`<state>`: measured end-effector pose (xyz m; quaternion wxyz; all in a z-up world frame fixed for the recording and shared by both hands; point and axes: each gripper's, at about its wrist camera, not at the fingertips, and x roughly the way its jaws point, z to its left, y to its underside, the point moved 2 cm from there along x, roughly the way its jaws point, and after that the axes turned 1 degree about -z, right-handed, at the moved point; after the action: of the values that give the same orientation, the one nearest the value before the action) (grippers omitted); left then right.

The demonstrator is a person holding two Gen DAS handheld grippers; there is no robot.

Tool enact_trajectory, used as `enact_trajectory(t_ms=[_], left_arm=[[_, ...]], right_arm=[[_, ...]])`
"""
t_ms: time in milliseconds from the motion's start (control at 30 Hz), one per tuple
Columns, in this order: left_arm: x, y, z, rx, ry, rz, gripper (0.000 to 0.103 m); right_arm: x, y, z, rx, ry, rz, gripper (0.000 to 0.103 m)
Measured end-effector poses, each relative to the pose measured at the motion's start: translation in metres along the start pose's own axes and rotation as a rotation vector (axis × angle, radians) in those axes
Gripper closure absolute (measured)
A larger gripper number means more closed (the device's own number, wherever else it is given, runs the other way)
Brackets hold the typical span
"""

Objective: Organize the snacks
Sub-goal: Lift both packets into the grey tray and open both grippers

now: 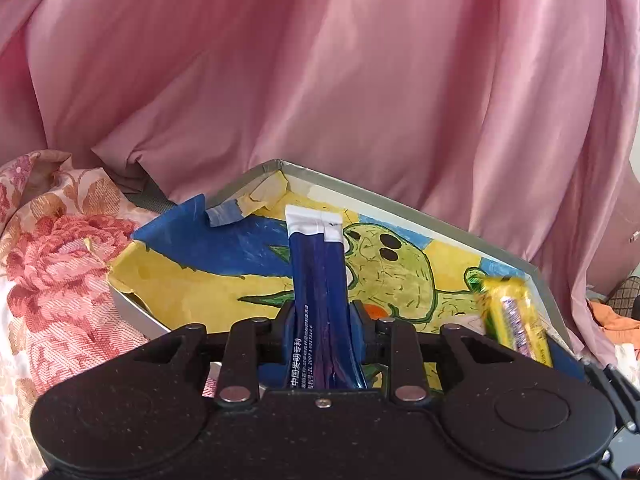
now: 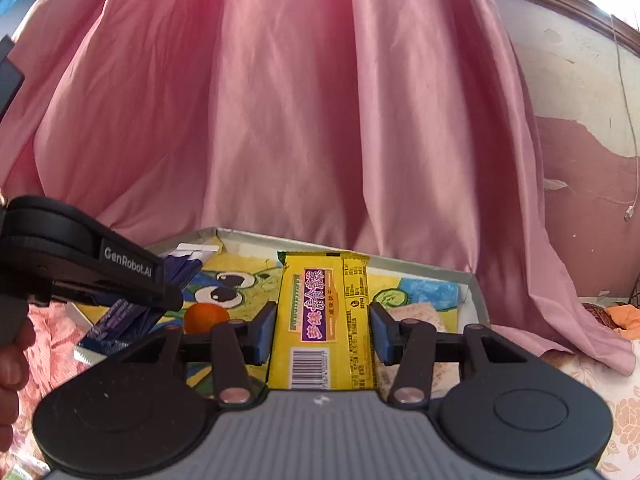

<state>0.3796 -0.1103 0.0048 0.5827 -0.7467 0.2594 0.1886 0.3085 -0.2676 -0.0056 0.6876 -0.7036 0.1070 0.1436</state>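
A shallow grey box (image 1: 420, 210) lined with a yellow, blue and green cartoon drawing lies on the bed. My left gripper (image 1: 322, 314) is shut on a dark blue snack packet (image 1: 318, 264) with a white end, held over the box. My right gripper (image 2: 323, 326) is shut on a yellow snack bar (image 2: 326, 316) with purple lettering, also over the box (image 2: 476, 292). The yellow bar shows at the right of the left wrist view (image 1: 516, 316). The left gripper (image 2: 120, 280) and its blue packet (image 2: 120, 316) show at the left of the right wrist view.
A pink satin cloth (image 1: 320, 80) hangs behind the box. Floral bedding (image 1: 52, 264) lies to the left. A peeling wall (image 2: 580, 100) with a cable stands at the right. An orange cloth (image 2: 624, 314) lies at the far right.
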Motion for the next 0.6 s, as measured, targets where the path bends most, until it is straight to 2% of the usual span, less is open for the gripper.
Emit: enact_trajectory(t_ms=[133,267,400,467,500,600], left_arm=[[0.0,0.0,0.004,-0.048,0.021,0.034,0.069],[-0.011,-0.002,0.008,-0.071,0.0,0.005,0.053],[-0.031,-0.006,0.011,-0.076,-0.008,-0.046,0.04],[-0.046,-0.007,0.012,-0.073,-0.013,-0.09,0.029],[-0.054,-0.008,0.013,-0.068,-0.017,-0.111,0.027],[-0.08,-0.007,0.014,-0.04,-0.031,-0.174,0.019]], right_arm=[[0.008,0.003,0.002,-0.008,-0.01,0.033,0.049],[-0.001,0.0,0.006,-0.019,-0.025,0.02,0.047],[-0.014,-0.008,0.004,-0.013,-0.01,-0.024,0.033],[-0.025,-0.012,0.003,-0.013,0.006,-0.054,0.026],[-0.032,-0.015,0.002,-0.011,0.012,-0.072,0.02],[-0.051,-0.023,-0.002,0.006,0.026,-0.121,0.013]])
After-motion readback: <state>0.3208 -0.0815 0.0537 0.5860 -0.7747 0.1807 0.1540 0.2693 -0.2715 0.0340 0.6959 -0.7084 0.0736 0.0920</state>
